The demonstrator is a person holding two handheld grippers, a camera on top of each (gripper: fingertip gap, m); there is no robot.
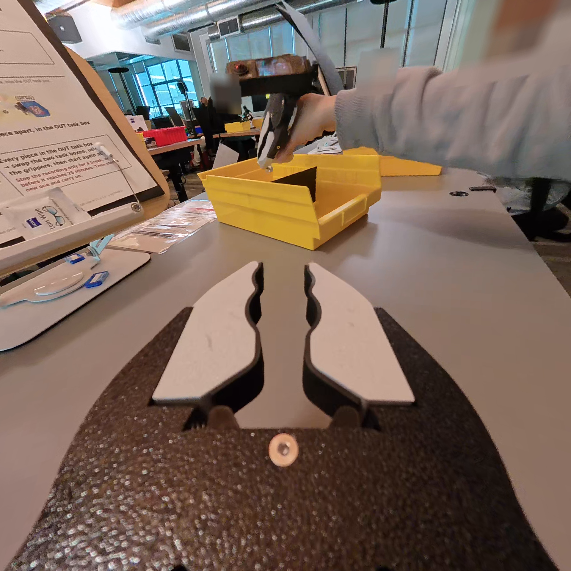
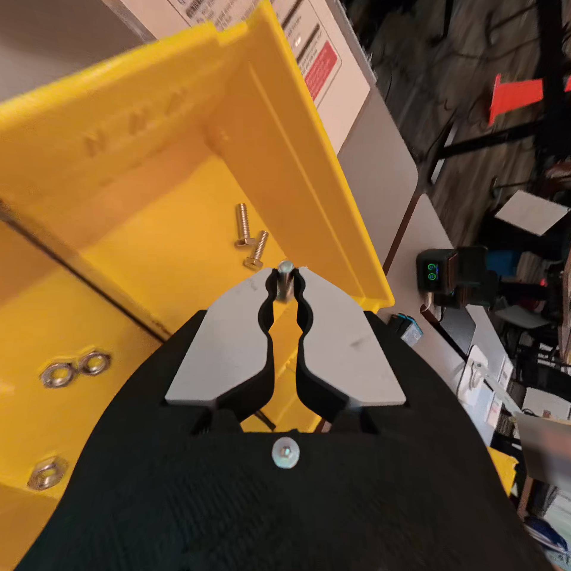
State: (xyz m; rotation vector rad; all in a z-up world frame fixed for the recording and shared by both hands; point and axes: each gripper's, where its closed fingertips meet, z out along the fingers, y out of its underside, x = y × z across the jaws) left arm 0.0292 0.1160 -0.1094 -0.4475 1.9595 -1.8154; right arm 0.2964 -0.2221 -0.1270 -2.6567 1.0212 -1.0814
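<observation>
at the left, the left gripper (image 1: 283, 272) is hovering low over the grey bench (image 1: 417, 278), its fingers parted with only bare bench showing between them. ahead of it, well apart, a yellow bin (image 1: 278, 213) is sitting on the bench. further right, the right gripper (image 2: 285, 273) is reaching down over that bin, clenched on a silver bolt (image 2: 283, 282) whose long axis is running along the fingers, head outward. two brass bolts (image 2: 250, 238) are lying on the bin floor just beyond its tips; steel nuts (image 2: 74, 369) are resting in the neighbouring compartment.
</observation>
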